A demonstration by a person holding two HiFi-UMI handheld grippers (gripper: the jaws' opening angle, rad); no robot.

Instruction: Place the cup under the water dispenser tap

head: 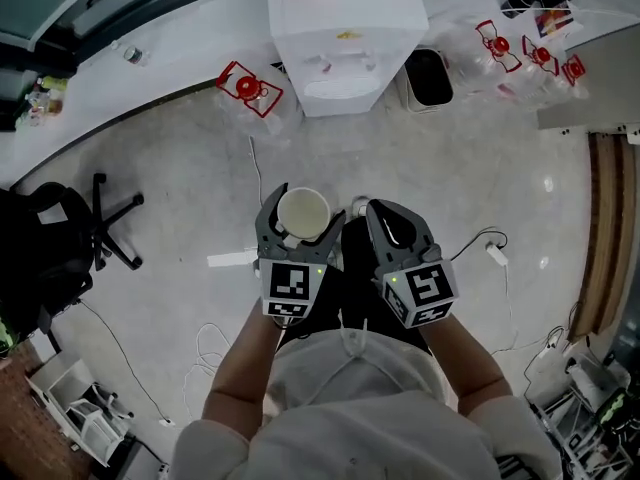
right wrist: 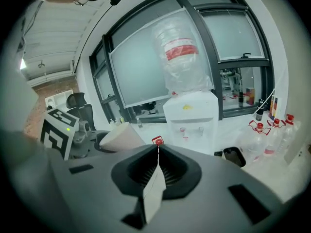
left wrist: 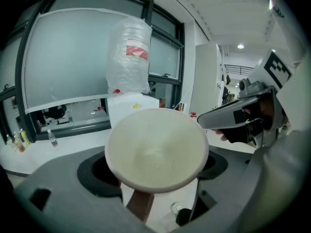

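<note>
One smooth, cream, tapered paper cup (head: pixel 302 212) is clamped between the grey jaws of the left gripper (head: pixel 301 206) — those of the right gripper (head: pixel 384 211) are pressed together, empty.

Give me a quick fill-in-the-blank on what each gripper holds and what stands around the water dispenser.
1. The left gripper holds the cup; the right gripper, jaws together, holds ____.
2. On the floor beside the water dispenser stands a ____ bin.
3. The large bottle on top of the water dispenser is wrapped in clear ____.

Missing words: nothing; black; plastic
</note>
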